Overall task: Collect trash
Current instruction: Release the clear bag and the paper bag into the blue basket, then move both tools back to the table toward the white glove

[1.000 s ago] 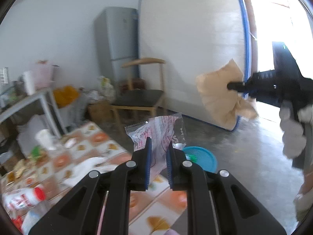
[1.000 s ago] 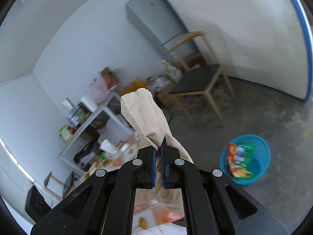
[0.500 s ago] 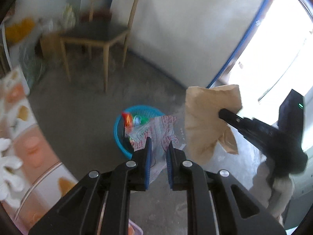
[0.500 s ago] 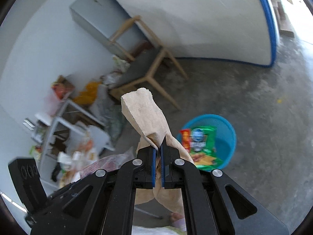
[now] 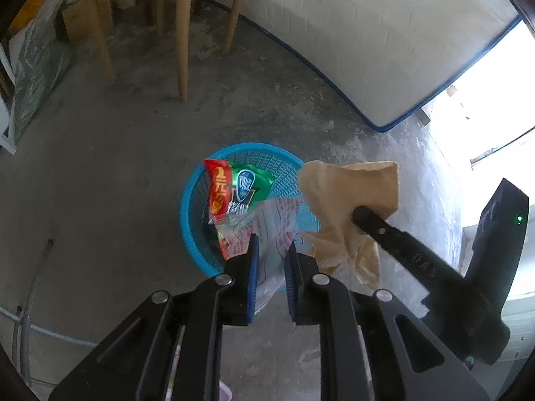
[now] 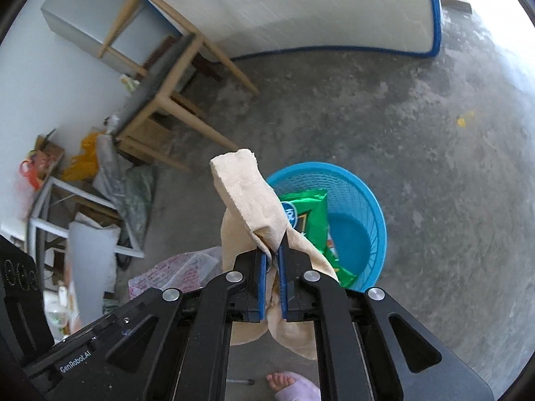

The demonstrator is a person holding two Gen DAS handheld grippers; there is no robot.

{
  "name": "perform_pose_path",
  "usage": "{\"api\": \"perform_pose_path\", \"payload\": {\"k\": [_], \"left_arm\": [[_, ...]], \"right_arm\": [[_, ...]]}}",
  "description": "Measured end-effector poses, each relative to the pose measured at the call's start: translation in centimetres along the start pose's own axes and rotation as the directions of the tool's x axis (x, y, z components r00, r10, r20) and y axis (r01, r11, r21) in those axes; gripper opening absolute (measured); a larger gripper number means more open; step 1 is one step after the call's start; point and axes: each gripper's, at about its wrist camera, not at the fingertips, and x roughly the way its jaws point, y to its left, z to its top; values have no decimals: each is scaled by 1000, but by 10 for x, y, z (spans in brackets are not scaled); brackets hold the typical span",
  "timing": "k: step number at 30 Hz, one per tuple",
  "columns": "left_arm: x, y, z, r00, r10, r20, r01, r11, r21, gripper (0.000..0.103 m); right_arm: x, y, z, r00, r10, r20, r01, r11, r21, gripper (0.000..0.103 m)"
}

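In the left wrist view, the left claw (image 5: 270, 254) sits at lower centre, its blue pads parted a little, with a clear plastic bag printed in red (image 5: 267, 230) caught between them. The bag hangs directly over the blue mesh basket (image 5: 190, 220), which stands on the concrete floor (image 5: 100, 173) at mid-frame and already holds a red snack wrapper (image 5: 219, 190) and a green snack wrapper (image 5: 249, 185). To the right, the right claw (image 5: 359, 215) reaches in from the lower right, clamped on a crumpled brown paper bag (image 5: 347, 187) beside the basket's right rim. In the right wrist view that paper bag (image 6: 247, 200) is pinched between nearly closed pads at centre, with the basket (image 6: 364, 207) just right of it. A wooden chair (image 6: 167, 77) stands at upper left.
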Motion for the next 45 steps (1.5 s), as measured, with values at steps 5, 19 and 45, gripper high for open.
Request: {"api": "perform_pose_path", "payload": {"k": [5, 19, 45], "left_arm": [[13, -11, 3, 999, -24, 48, 24, 1000, -4, 41], [-30, -33, 2, 967, -222, 125, 216, 974, 66, 46], [-172, -15, -71, 913, -260, 314, 237, 965, 110, 61]], "right_arm": [[18, -13, 9, 999, -1, -33, 2, 999, 39, 42], [9, -33, 14, 999, 54, 5, -55, 994, 91, 52], [-88, -50, -36, 987, 139, 76, -140, 990, 5, 57]]}}
